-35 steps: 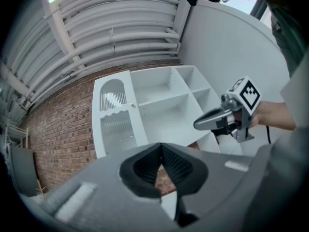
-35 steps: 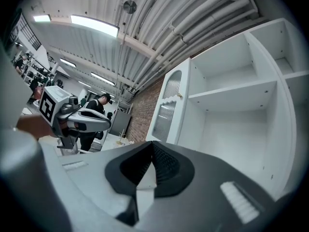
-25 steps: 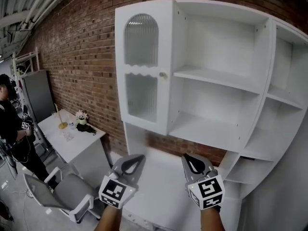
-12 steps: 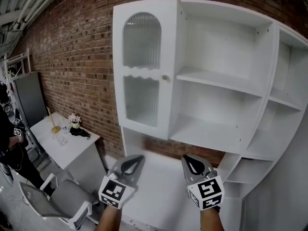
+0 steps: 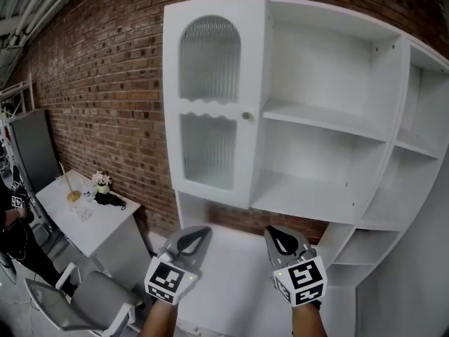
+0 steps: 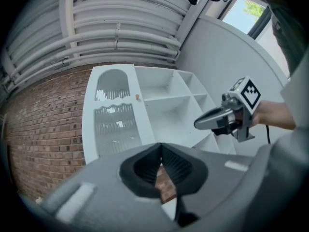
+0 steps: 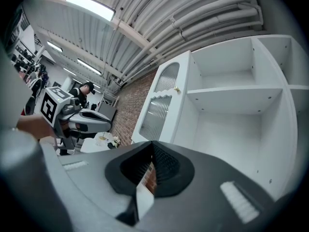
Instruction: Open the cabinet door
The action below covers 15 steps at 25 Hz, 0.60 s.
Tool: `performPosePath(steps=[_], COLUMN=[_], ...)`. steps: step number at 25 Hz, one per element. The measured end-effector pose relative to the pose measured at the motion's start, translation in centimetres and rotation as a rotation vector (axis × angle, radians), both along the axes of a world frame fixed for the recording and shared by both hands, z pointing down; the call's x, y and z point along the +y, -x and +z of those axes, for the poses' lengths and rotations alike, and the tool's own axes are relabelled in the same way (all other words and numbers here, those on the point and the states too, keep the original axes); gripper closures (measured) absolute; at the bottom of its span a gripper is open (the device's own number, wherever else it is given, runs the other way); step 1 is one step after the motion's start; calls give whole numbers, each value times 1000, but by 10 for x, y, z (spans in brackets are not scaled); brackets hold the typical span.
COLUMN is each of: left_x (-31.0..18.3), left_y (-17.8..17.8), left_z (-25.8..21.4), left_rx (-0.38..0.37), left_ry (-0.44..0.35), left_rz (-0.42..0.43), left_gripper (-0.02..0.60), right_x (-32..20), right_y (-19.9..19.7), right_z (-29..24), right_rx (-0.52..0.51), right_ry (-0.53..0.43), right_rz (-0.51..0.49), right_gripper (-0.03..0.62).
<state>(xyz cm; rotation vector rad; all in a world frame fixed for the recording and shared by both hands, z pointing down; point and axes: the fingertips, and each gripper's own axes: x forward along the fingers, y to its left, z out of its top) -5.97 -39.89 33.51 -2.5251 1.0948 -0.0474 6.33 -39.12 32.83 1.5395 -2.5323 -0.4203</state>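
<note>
Approach stage, no contact yet. The cabinet door (image 5: pixel 210 97), white with ribbed glass panels, sat at about 11 o'clock in the head view and looked shut against the left bay of the cabinet (image 5: pixel 393 83); the bays to its right were open shelving. Its small knob (image 5: pixel 246 116) stood on the door's right edge, near 12 o'clock, just above frame centre. The left gripper (image 5: pixel 198 229) hung at 7 o'clock and the right gripper (image 5: pixel 270 230) at 5 o'clock, both well below the knob and well apart from the door. Both were clenched on nothing, tips met, as each gripper's own view showed. Judged next move: raise one gripper toward the knob, likely the right as it lay nearer, part its jaws, close on the knob, then pull so the door swings out on its left edge.
</note>
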Motion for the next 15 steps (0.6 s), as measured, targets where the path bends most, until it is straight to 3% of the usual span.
performPosePath(steps=[7,15], left_x=[-13,-33], left_y=[-1,-11], left_z=[9,13], left_rx=[1,-7], left_ry=[15,32], left_rz=[22,-12], left_gripper=[580,580], right_x=[-11,-45], right_y=[2,-7], right_z=[8,11], right_rx=[8,-1], right_ry=[16,36], right_rz=[13,-31], right_gripper=[591,591])
